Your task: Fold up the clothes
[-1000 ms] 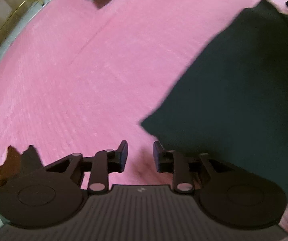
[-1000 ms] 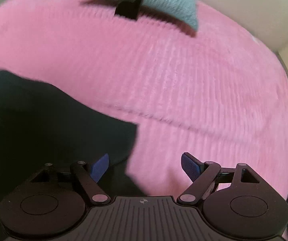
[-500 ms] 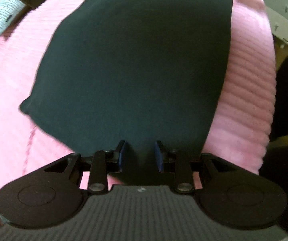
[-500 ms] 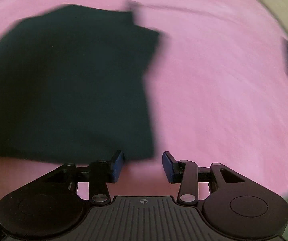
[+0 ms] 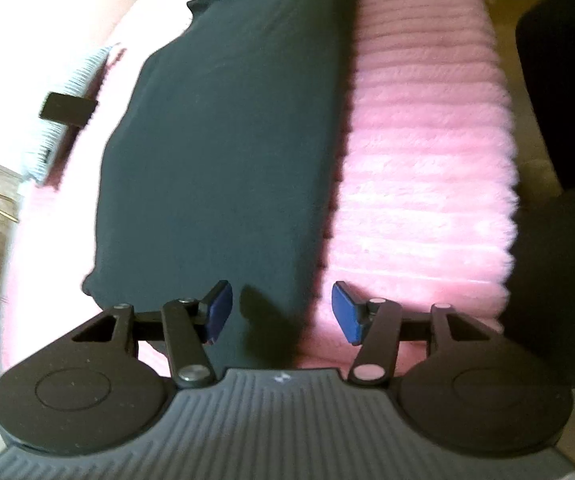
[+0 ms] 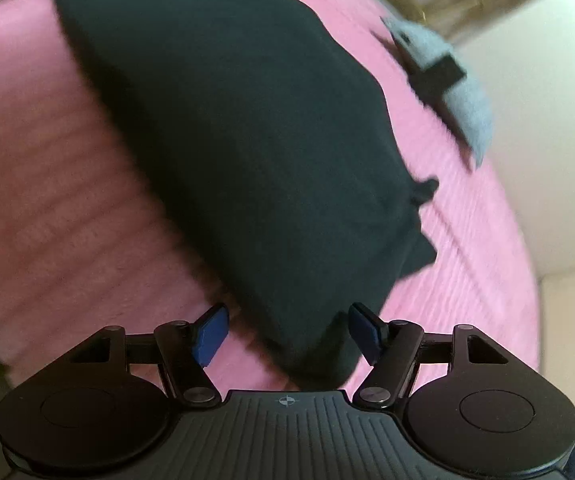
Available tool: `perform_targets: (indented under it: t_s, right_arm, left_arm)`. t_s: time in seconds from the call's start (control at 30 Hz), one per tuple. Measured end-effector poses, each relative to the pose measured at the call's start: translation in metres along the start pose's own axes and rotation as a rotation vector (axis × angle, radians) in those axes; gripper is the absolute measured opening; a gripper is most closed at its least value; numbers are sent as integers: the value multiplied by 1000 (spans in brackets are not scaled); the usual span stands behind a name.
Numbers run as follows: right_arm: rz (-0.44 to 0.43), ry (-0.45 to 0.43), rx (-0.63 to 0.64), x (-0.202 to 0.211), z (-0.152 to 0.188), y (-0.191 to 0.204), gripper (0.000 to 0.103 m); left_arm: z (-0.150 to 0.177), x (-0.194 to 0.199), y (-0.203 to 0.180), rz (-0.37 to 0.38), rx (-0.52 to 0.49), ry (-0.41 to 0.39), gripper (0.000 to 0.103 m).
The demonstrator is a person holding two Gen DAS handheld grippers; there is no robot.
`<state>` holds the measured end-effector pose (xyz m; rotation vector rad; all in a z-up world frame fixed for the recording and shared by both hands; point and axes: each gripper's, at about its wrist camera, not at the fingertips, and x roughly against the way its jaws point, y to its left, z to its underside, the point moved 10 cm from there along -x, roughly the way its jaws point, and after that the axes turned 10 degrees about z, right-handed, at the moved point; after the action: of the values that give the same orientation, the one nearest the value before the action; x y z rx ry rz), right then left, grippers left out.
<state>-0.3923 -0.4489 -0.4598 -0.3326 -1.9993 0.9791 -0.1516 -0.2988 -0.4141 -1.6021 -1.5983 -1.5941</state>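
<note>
A dark, nearly black garment (image 5: pixel 227 152) lies flat and folded lengthwise on the pink ribbed blanket (image 5: pixel 427 184). My left gripper (image 5: pixel 283 312) is open and empty, its fingers straddling the garment's near right corner just above it. In the right wrist view the same garment (image 6: pixel 255 152) stretches away from me. My right gripper (image 6: pixel 287 330) is open and empty, with the garment's near end between its blue fingertips (image 6: pixel 211 334).
A light blue knitted piece with a black tag (image 5: pixel 67 108) lies on the blanket left of the garment; it also shows in the right wrist view (image 6: pixel 447 76). The blanket's edge (image 5: pixel 507 200) drops off on the right, with a dark shape (image 5: pixel 559 80) beyond.
Both grippers swung round to opposite ends of the garment and opened wider. The garment now lies lengthwise before each camera.
</note>
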Motion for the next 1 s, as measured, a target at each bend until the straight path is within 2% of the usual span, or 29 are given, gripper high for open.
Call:
perform_targets:
  t_s: [0.1, 0.2, 0.23, 0.27, 0.3, 0.33, 0.37, 0.43, 0.53, 0.6, 0.73, 0.87, 0.93, 0.97, 1.0]
  right_arm:
    - [85, -53, 41, -4, 2, 3, 68]
    - [150, -91, 68, -7, 7, 6, 67]
    - [159, -97, 77, -8, 8, 7, 59]
    - [166, -104, 86, -9, 8, 8, 51]
    - [172, -104, 103, -14, 11, 10, 34]
    - [177, -104, 121, -20, 13, 12, 26]
    - [182, -104, 139, -25, 15, 13, 24]
    - [198, -96, 148, -29, 16, 14, 15]
    - [210, -74, 157, -25, 22, 14, 8]
    - [215, -62, 152, -9, 27, 12, 7]
    - [204, -46, 114, 44, 49, 14, 7]
    - [177, -24, 116, 65, 84, 47, 8]
    - [184, -20, 121, 69, 92, 57, 8]
    - [198, -21, 124, 70, 92, 59, 10]
    - [212, -22, 127, 70, 92, 60, 26]
  left_arm:
    - [3, -4, 1, -109, -48, -20, 53]
    - [6, -7, 2, -186, -79, -22, 52]
    - [6, -7, 1, -207, -92, -22, 45]
    - [6, -8, 0, -224, -103, -15, 31]
    - [7, -10, -1, -236, -113, -2, 25]
    - [9, -13, -2, -248, -124, 11, 13]
    - [12, -16, -3, -261, -137, 27, 10]
    - [15, -16, -6, -288, -156, 41, 7]
    - [13, 4, -10, -307, -129, 34, 4]
    - [10, 23, -16, -311, -106, 23, 4]
    - [3, 66, -56, -247, -52, -26, 4]
    - [2, 62, -106, -178, -9, -32, 5]
    - [4, 52, -118, -181, -1, -18, 5]
    - [5, 48, -118, -188, 7, -16, 6]
    - [6, 47, -118, -194, 17, -16, 7]
